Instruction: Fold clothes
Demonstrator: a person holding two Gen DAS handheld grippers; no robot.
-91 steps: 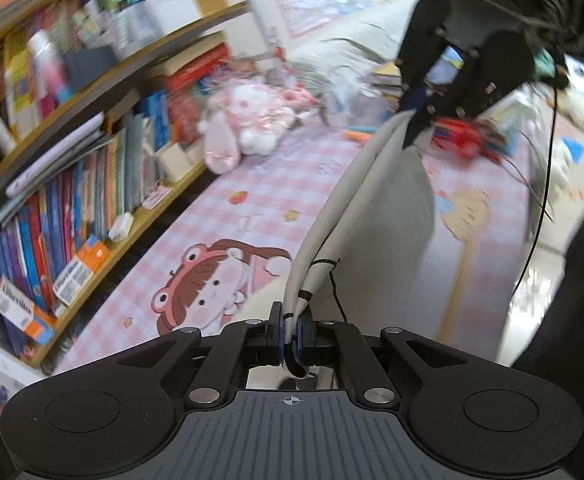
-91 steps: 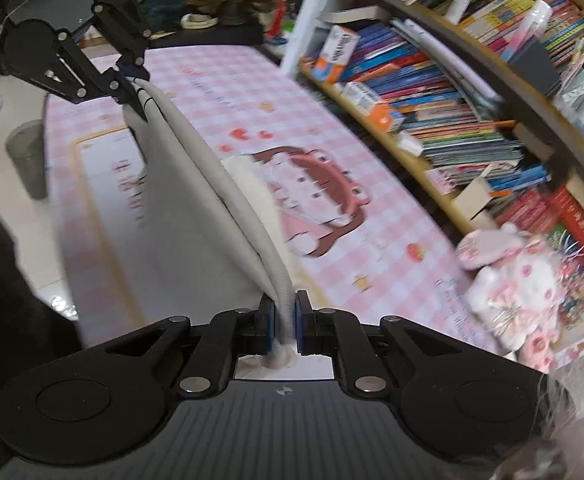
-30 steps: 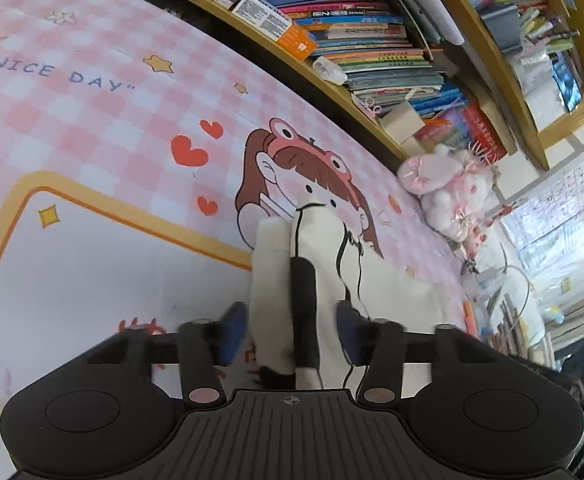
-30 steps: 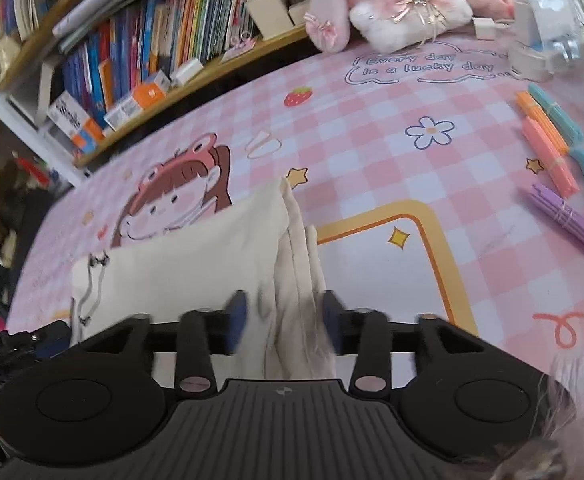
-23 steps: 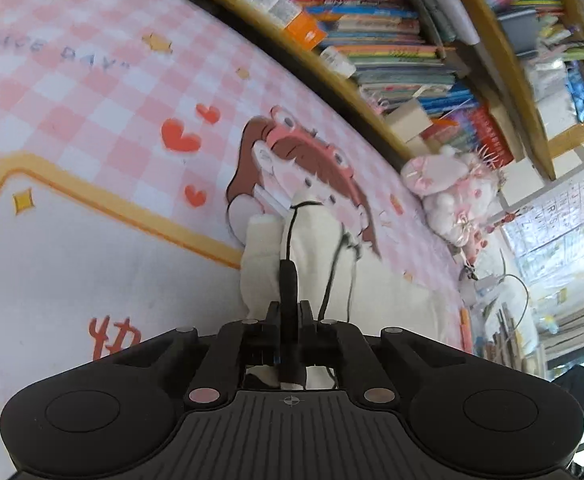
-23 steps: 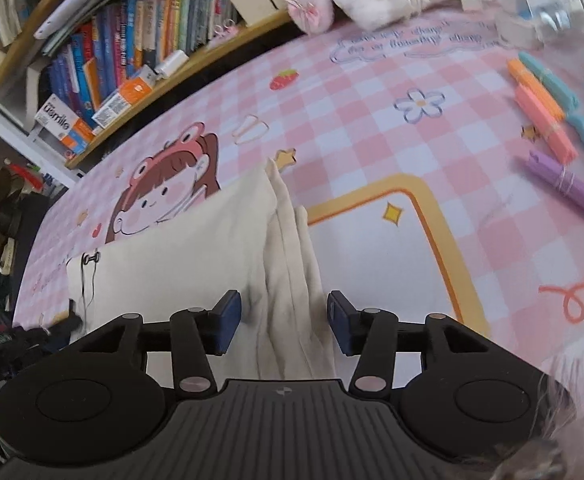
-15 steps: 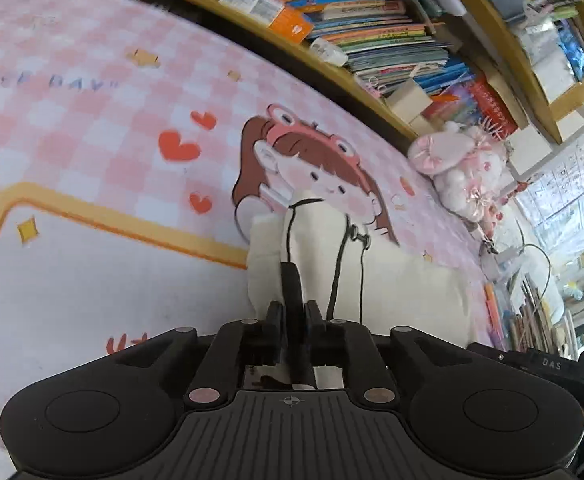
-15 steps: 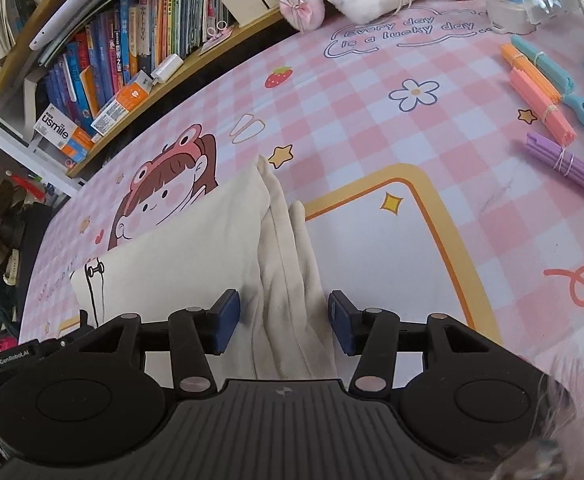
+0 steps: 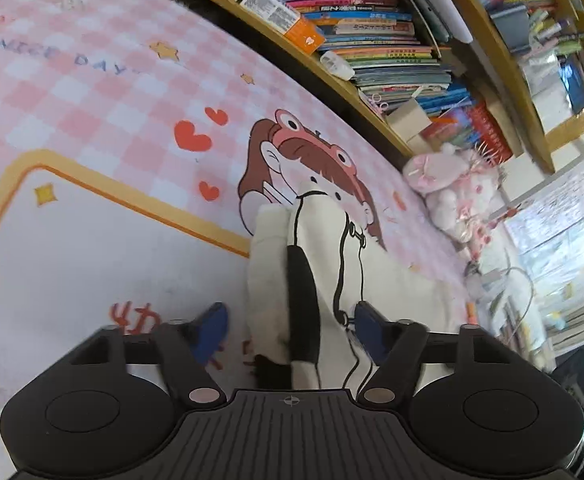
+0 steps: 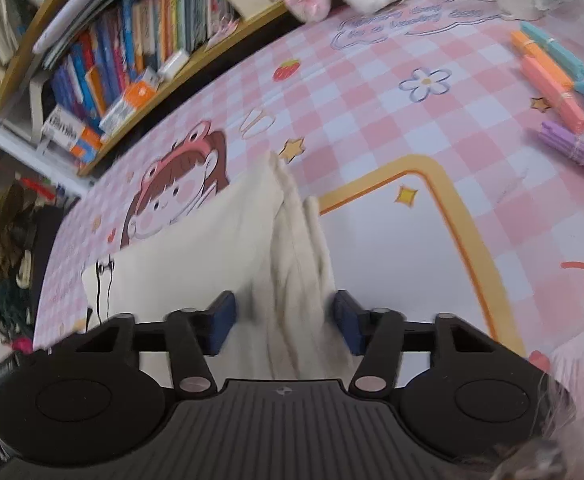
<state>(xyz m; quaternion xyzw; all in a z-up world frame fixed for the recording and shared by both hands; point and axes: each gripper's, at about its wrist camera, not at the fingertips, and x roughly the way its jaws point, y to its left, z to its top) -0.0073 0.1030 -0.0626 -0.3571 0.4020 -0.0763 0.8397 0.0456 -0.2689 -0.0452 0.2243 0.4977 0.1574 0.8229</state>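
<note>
Now both grippers angled down, fingers point(image 9: 366, 322) apart astride cream garment point(image 10: 196, 248)

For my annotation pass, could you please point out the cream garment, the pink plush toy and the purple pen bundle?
cream garment point(image 10: 196, 240), right wrist view, its flat folded top.
pink plush toy point(image 9: 448, 184), left wrist view, its body.
purple pen bundle point(image 10: 576, 148), right wrist view, mid-length.

Likely child's room at home: crammed bookshelf point(image 9: 372, 44), pink cartoon desk mat point(image 10: 372, 92), plush toy point(image 9: 448, 188).
</note>
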